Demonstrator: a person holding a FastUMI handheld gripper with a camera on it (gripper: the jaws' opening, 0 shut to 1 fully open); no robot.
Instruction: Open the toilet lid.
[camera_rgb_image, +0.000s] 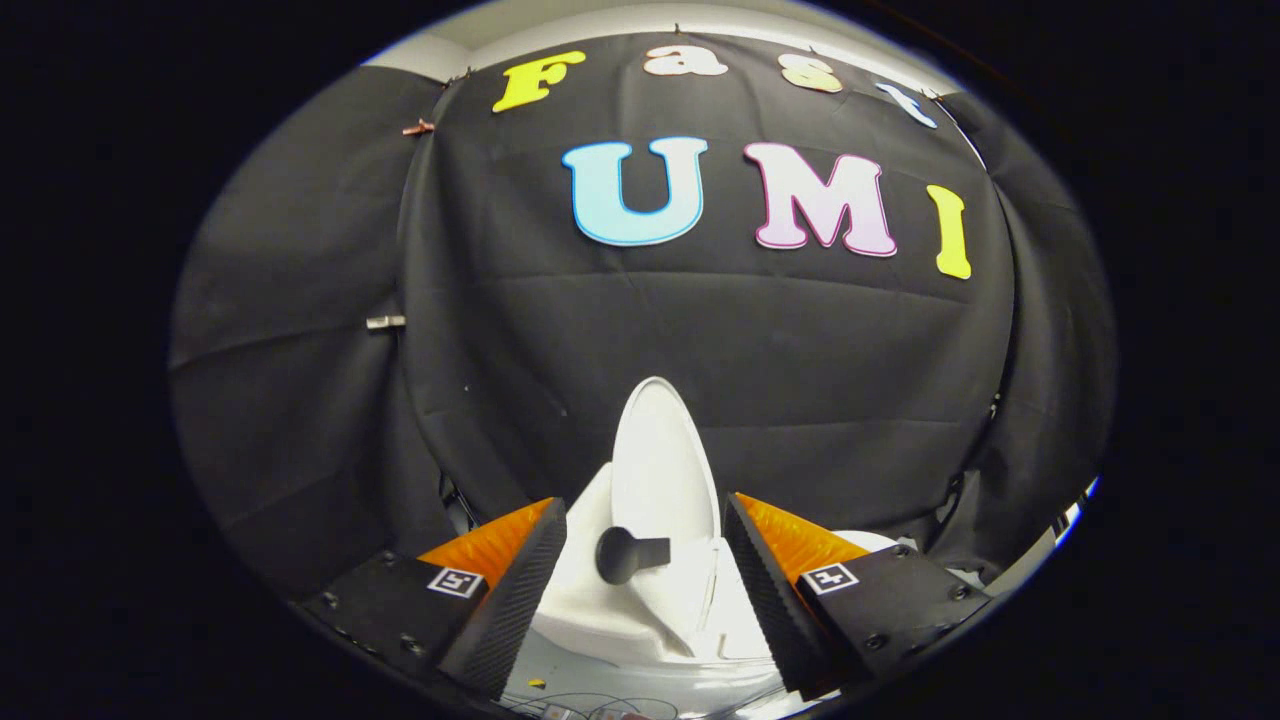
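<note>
Most of the frame is black cloth wall (700, 330), draped in folds from the top down to the lower middle, with a strip of pale ceiling along the upper edge. Against it, in the lower centre, stands the white toilet (640, 620), and its toilet lid (660, 470) is already raised: the oval stands nearly upright, long axis running up and down, tilted slightly back toward the cloth. A dark knob-like handle (625, 555) sits at the lid's lower part. The gripper (645, 590) is spread wide and holds nothing; its two ribbed black fingers (515, 600) with orange backing flank the lid, one at lower left, one at lower right, clear of it on both sides. The lid lies straight ahead of the fingers and just beyond their tips, centred in the gap, so no sideways correction seems needed. Judging from this, the opening looks essentially done, and what remains is probably only a retreat backward. Some thin cables (590, 705) lie on the pale floor at the bottom edge, under the fingers
</note>
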